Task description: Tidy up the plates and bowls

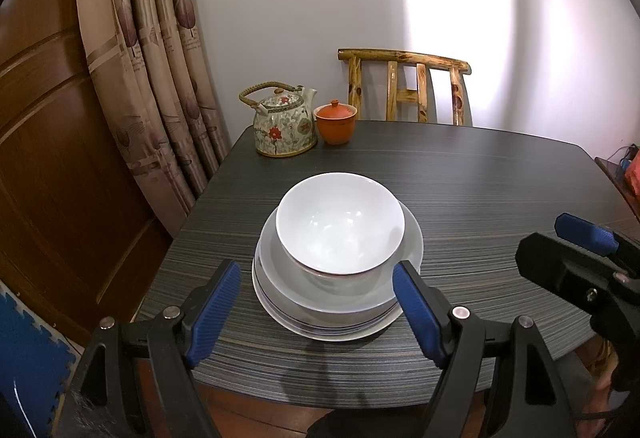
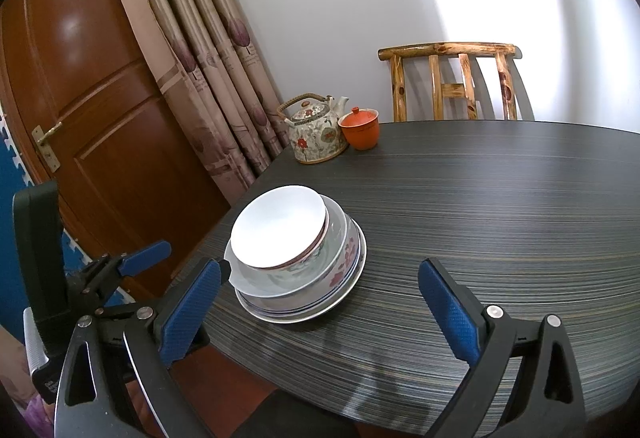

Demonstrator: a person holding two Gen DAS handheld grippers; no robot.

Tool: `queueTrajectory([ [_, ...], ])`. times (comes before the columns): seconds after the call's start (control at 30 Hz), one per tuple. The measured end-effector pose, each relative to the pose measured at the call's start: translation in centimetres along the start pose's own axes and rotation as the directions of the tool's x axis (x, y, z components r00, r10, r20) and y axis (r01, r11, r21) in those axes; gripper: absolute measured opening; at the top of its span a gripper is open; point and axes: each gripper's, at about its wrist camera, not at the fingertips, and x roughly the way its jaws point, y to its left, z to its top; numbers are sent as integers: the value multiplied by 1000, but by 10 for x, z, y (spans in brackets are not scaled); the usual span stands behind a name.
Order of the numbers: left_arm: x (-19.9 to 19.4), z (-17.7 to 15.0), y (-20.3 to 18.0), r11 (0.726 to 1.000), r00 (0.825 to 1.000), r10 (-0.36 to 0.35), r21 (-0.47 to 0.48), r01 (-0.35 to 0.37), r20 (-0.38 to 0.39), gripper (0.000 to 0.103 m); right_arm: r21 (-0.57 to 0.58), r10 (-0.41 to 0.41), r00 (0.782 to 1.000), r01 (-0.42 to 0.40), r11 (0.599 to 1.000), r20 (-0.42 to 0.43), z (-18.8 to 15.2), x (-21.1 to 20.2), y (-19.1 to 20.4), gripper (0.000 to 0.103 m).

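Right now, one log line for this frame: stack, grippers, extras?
stack: small bowl in larger bowl on plates, near table edge | left gripper: open, empty | right gripper: open, empty | far corner: teapot, orange lidded cup

2 bowls (image 2: 280, 230), 1 plate (image 2: 344, 294), 1 teapot (image 1: 282, 126), 1 lidded cup (image 1: 335, 122), 1 chair (image 1: 404, 86).
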Motion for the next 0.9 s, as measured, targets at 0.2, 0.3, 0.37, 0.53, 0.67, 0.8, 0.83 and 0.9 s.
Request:
queueTrajectory([
  [0.2,3,0,1,1000,1000,1,3,-1,-4,80,3,3,1000,-3,1000,-4,0,1,0,99],
  [0.3,3,0,1,1000,1000,2,5,-2,-6,80,0,1,1000,-1,1000,-7,0,1,0,99],
  [0.37,3,0,1,1000,1000,2,6,-2,-6,80,3,3,1000,-3,1000,-9,-2,2,0,99],
  [0.53,4,0,1,1000,1000,2,6,-2,-7,80,8,4,1000,-4,1000,-14,-4,3,0,99],
  [0.67,5,0,2,1000,1000,1,10,-1,-11,80,8,4,1000,-4,1000,-15,-4,4,0,99],
  [0.8,6,0,3,1000,1000,-1,11,1,-13,80,12,4,1000,-4,1000,-17,-6,6,0,99],
  [0.83,6,0,3,1000,1000,0,12,0,-13,80,12,4,1000,-4,1000,-18,-7,6,0,99],
  [0.9,6,0,4,1000,1000,-3,11,3,-14,80,13,3,1000,-3,1000,-19,-6,6,0,99],
])
